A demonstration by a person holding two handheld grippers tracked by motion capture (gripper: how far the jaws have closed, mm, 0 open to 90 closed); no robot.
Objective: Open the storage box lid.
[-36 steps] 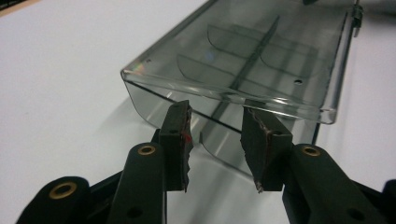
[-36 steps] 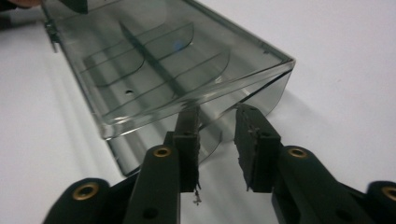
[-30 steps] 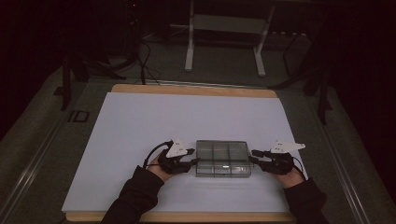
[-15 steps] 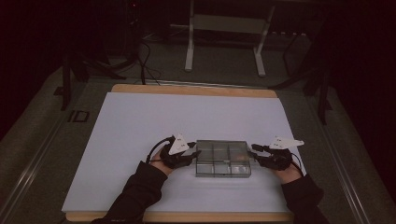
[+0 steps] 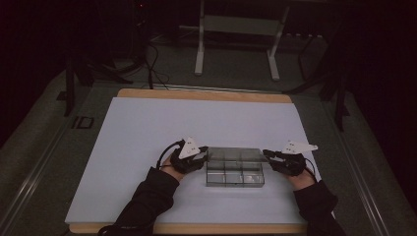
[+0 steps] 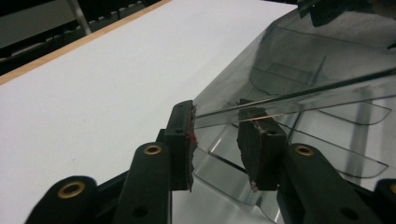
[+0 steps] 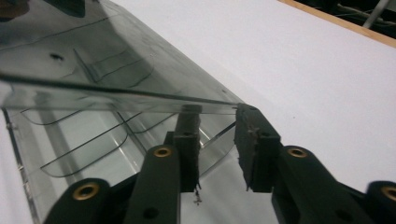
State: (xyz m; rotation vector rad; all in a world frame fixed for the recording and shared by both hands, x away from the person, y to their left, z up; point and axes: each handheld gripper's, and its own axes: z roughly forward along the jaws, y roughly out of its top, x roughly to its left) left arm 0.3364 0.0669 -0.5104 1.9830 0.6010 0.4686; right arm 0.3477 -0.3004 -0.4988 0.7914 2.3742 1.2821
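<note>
A clear plastic compartment box (image 5: 235, 167) sits on the white sheet (image 5: 147, 128) that covers the desk (image 5: 206, 93), toward the person's side and between the two hands. The work in hand looks like opening or shutting its hinged lid (image 6: 299, 100) — in both gripper views the transparent lid stands lifted off the divided tray, tilted up at an angle, with the empty compartments showing beneath it.

The left hand-held gripper (image 5: 193, 158) is at the box's left end. Its jaws have just been closing, and in the left gripper view they stand partly open with the lid's edge running between the pads (image 6: 183, 135); one pad seems to meet the edge, but whether both press on it I cannot tell. The right hand-held gripper (image 5: 279, 160) is at the right end in the same manner: jaws just closing, partly open, the lid's corner (image 7: 233, 108) between the pads (image 7: 254, 144), and a firm pinch cannot be made out.

As a judgement, the task is midway: the lid is already raised at both ends, and no contents are seen in the tray. What is left is to carry the lid fully over, or bring it down and snap it shut — the frames do not say which
</note>
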